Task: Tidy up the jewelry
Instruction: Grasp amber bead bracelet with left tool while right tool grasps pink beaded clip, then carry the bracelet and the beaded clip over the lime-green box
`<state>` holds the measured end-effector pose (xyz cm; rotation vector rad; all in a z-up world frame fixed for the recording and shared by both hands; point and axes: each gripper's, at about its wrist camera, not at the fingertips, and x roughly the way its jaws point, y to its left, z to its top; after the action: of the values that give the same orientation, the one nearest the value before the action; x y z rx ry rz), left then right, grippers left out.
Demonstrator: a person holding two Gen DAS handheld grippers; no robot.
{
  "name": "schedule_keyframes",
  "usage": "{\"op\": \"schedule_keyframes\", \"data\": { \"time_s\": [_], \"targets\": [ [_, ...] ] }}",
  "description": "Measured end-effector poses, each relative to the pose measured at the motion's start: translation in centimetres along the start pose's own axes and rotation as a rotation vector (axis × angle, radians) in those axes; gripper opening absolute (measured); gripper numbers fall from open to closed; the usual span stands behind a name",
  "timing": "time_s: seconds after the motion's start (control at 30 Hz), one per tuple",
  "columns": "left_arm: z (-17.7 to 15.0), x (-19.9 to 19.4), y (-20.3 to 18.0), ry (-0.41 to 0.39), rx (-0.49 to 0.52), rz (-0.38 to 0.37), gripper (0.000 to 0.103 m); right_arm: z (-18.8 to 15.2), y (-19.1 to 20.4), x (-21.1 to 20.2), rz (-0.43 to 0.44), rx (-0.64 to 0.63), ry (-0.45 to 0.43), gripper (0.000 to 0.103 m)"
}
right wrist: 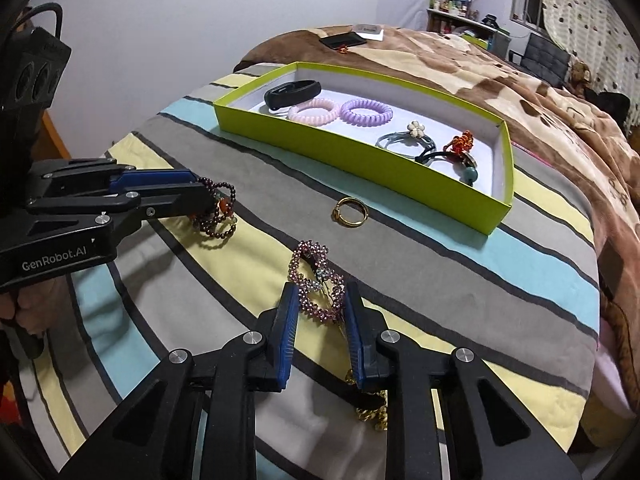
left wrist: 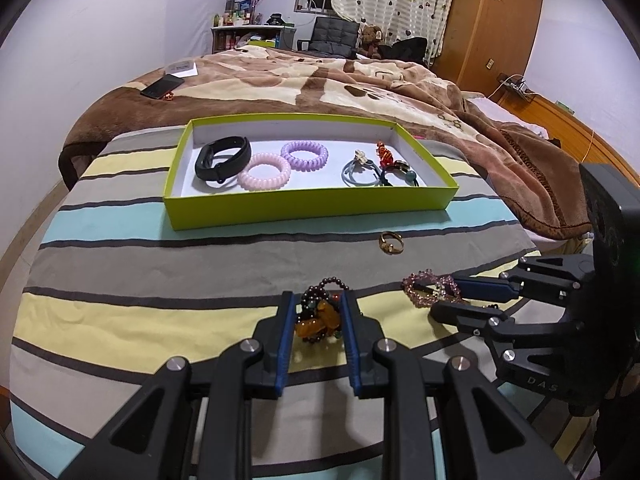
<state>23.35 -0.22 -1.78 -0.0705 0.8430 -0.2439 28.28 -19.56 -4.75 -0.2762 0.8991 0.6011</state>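
The left gripper (left wrist: 316, 312) is clenched on the dark bead bracelet (left wrist: 320, 314) at lower centre. The right gripper (right wrist: 320, 304) pinches the pink beaded clip (right wrist: 316, 280). The green box (left wrist: 312, 206) lies above them, and a gold ring (left wrist: 391, 242) rests just below it.

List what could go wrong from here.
1. The left gripper clamps only part of the dark bead bracelet; loose loops may snag or slip when lifted.
2. The right gripper straddles the pink bead piece, which could twist free.
3. The gold ring lies between them and the green box; a sweep could knock it.
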Motion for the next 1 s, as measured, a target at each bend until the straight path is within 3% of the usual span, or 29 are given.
{"op": "schedule_keyframes", "data": {
  "time_s": [0.1,0.13,0.53,0.57,0.6,0.93,1.0],
  "targets": [
    [0.0,-0.1,0.2,-0.002,-0.002,-0.003,0.024,-0.2,0.3,-0.6,-0.010,0.015,-0.020,0.023],
    [0.0,-0.2,0.2,-0.005,-0.001,-0.004,0.015,-0.2,0.4,-0.8,-0.012,0.019,-0.024,0.023],
    [0.0,-1.1,0.3,-0.022,0.001,-0.005,0.015,0.1,-0.1,-2.6,-0.033,0.082,-0.086,0.023],
    [0.1,-1.2,0.3,-0.025,0.002,-0.005,0.011,0.2,-0.1,-2.7,-0.034,0.083,-0.089,0.023],
    [0.1,-1.3,0.4,-0.029,0.003,-0.005,0.000,0.3,-0.2,-2.8,-0.035,0.086,-0.092,0.023],
    [1.0,-1.8,1.0,-0.032,0.021,-0.042,0.001,0.7,-0.7,-3.3,-0.041,0.096,-0.109,0.023],
    [0.9,-1.6,1.3,-0.017,0.015,-0.056,0.015,0.6,-0.7,-3.2,-0.037,0.096,-0.107,0.023]
  ]
}}
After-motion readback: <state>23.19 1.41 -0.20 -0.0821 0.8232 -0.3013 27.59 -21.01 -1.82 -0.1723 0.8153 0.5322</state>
